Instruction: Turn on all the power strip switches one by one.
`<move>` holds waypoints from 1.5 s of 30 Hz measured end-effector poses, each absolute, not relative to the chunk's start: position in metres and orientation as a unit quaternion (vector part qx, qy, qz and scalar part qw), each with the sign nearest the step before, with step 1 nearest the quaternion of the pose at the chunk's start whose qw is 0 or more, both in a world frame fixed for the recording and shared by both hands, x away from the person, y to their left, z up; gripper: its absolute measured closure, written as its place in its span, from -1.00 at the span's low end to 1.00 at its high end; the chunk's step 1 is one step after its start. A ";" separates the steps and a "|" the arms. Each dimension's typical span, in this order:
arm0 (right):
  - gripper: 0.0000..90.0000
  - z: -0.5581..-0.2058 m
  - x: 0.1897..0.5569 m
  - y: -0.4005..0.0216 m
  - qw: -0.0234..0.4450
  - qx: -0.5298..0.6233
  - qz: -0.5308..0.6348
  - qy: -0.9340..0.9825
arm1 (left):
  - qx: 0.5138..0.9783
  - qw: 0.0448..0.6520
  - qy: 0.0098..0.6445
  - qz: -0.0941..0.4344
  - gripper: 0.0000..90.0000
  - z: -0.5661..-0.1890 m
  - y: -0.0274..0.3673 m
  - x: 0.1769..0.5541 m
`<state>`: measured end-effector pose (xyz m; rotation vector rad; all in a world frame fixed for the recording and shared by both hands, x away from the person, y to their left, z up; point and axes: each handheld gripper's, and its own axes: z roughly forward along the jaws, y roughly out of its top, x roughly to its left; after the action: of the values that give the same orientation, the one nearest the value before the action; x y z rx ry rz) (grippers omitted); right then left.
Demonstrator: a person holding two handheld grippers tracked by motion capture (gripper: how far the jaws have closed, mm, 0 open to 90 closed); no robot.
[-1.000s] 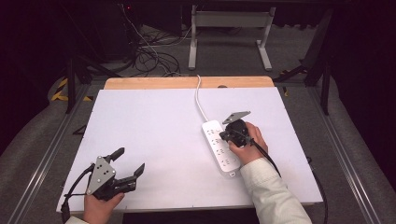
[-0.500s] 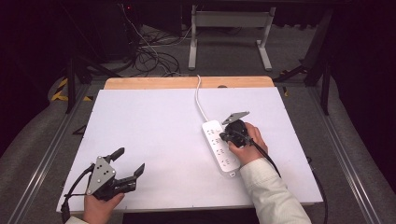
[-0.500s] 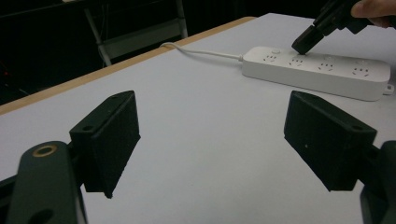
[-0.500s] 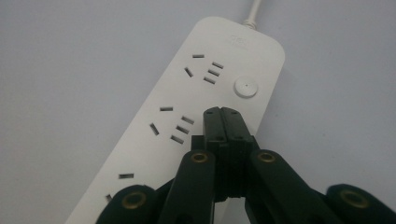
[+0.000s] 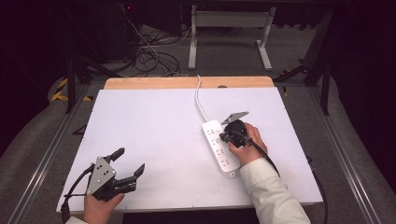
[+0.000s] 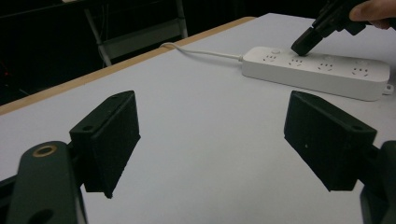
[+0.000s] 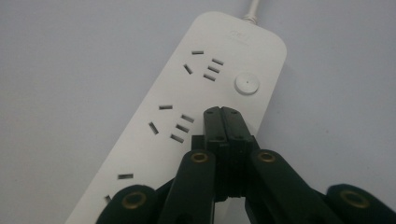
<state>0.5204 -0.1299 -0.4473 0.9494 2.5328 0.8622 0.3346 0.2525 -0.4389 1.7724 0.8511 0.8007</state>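
Matte black blocks of your left gripper (image 5: 125,163) gape wide over bare white tabletop (image 5: 154,135), holding nothing. Farther off, your right gripper (image 7: 222,113) is pinched fully closed and empty, tips over the smooth, round-cornered white power strip (image 5: 219,148) lying flat right of centre.

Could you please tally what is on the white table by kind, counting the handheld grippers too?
Power strip: 1
Grippers: 2, the left gripper with jaws open, the right gripper with jaws shut over the strip
Total: 3
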 end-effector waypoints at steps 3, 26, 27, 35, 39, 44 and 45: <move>1.00 -0.448 0.520 -0.130 0.150 0.330 0.301 0.882 | 0.729 0.487 0.350 0.329 -0.59 -0.439 0.253 0.335; 1.00 -0.431 0.506 -0.133 0.204 0.313 0.373 0.849 | 0.728 0.488 0.352 0.328 -0.59 -0.439 0.253 0.336; 1.00 -0.424 0.505 -0.134 0.200 0.313 0.384 0.845 | 0.728 0.488 0.354 0.327 -0.59 -0.439 0.253 0.337; 1.00 -0.418 0.512 -0.136 0.190 0.320 0.393 0.841 | 0.728 0.486 0.352 0.331 -0.59 -0.439 0.253 0.336; 1.00 -0.417 0.523 -0.135 0.175 0.328 0.396 0.839 | 0.727 0.487 0.356 0.329 -0.59 -0.440 0.253 0.337; 1.00 -0.424 0.536 -0.128 0.167 0.331 0.378 0.848 | 0.726 0.487 0.358 0.327 -0.59 -0.440 0.254 0.338; 1.00 -0.425 0.538 -0.127 0.166 0.333 0.375 0.849 | 0.726 0.487 0.357 0.328 -0.59 -0.440 0.254 0.338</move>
<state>0.5381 -0.1268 -0.4252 0.9484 2.4180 1.0680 0.3376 0.2539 -0.4399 1.7666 0.8692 0.7979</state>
